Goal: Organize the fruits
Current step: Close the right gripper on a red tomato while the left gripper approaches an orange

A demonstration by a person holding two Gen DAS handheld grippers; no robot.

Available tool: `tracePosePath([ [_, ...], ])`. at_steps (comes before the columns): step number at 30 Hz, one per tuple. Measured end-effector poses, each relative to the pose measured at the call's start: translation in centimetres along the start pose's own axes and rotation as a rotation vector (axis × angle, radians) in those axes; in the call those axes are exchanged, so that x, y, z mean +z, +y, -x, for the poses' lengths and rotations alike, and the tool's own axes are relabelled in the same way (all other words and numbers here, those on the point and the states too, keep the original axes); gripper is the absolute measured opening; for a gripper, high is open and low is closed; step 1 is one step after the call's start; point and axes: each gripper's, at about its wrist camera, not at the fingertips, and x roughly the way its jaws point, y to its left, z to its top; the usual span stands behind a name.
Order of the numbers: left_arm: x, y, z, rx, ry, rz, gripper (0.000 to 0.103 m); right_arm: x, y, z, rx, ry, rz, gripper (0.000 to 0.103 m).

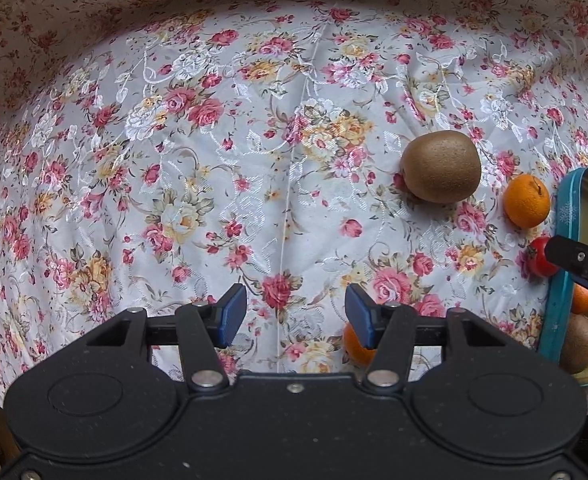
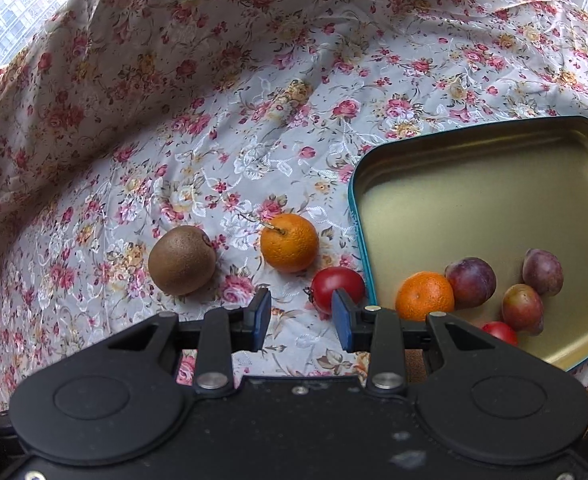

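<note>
Both sets of tongs, left tongs (image 1: 296, 316) and right tongs (image 2: 302, 318), are spread and hold nothing, so the step in hand looks like reaching for the next loose fruit. On the cloth-covered counter (image 2: 173, 160) beside the tin (image 2: 474, 132) lie a kiwi (image 2: 181, 260), an orange (image 2: 289, 243) and a tomato (image 2: 336, 286). Nearest the right tongs is the tomato: they need to straddle it, pinch gently, then lift it over the tin's rim.

Glossy floral satin cloth (image 2: 173, 140); shiny gold-lined teal metal tin (image 2: 474, 184); matt fuzzy brown kiwi (image 2: 181, 260); dimpled orange mandarin (image 2: 289, 244).
</note>
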Motion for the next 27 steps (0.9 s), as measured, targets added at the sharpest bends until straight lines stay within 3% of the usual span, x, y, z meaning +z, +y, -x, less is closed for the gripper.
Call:
tracePosePath([
  [9,-0.4,0.6,0.1,-0.007,0.009,-0.039,0.060,-0.1,2.1,-0.7,-0.014,-0.007,0.056,0.034],
  [17,-0.6,0.9,0.3,-0.020,0.011,-0.050,0.061,0.9,0.2,-2.0,0.036,0.022,-0.059,0.034],
  [27,-0.5,1.8,0.4,-0.027,0.015,-0.024,0.061,0.8,1.0,-2.8,-0.045,0.003,-0.041,0.031],
])
